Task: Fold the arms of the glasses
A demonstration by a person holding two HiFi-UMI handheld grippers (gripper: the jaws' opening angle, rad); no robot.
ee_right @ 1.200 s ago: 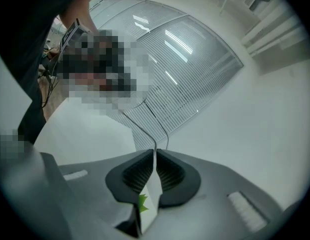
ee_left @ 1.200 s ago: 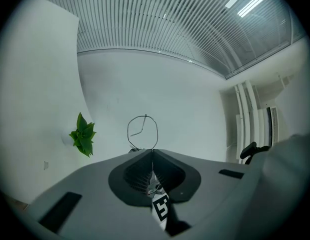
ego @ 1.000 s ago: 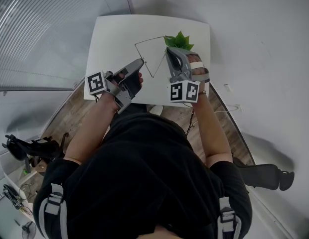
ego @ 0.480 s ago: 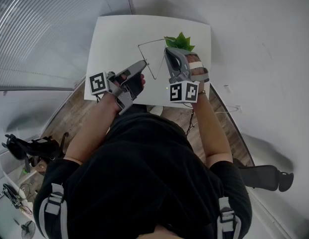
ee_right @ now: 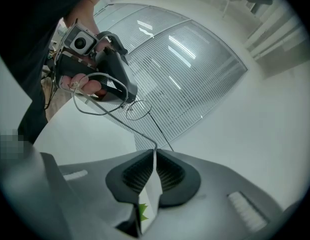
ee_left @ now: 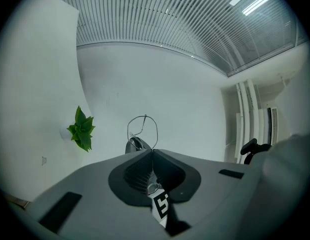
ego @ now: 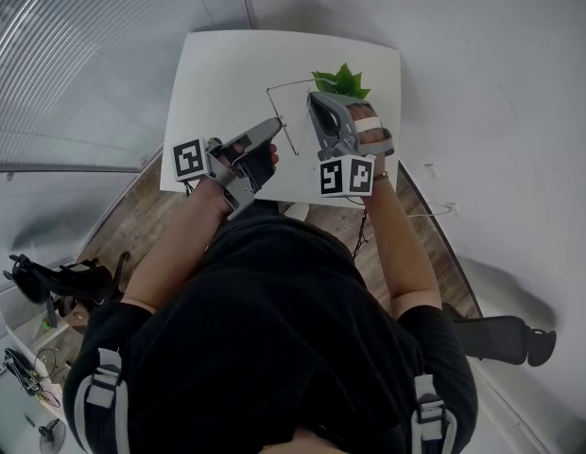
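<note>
Thin wire-framed glasses [ego: 289,85] hang in the air over the white table [ego: 217,74], stretched between both grippers. My left gripper [ego: 274,126] is shut on the front frame; in the left gripper view a lens rim [ee_left: 157,132] loops up out of its closed tips [ee_left: 152,150]. My right gripper [ego: 315,100] is shut on the end of one arm. In the right gripper view that arm [ee_right: 127,125] runs from the pinched tips [ee_right: 155,151] up to the frame at the left gripper [ee_right: 129,96]. The arm stands swung out from the frame.
A small green plant [ego: 342,81] stands on the table just beyond the right gripper and shows in the left gripper view [ee_left: 81,130]. Slatted blinds run along the left. A dark chair [ego: 506,334] stands on the floor at the lower right.
The glasses and both grippers have drifted slightly, and the wire outline sits a little nearer the right gripper. Both grips are unchanged.
</note>
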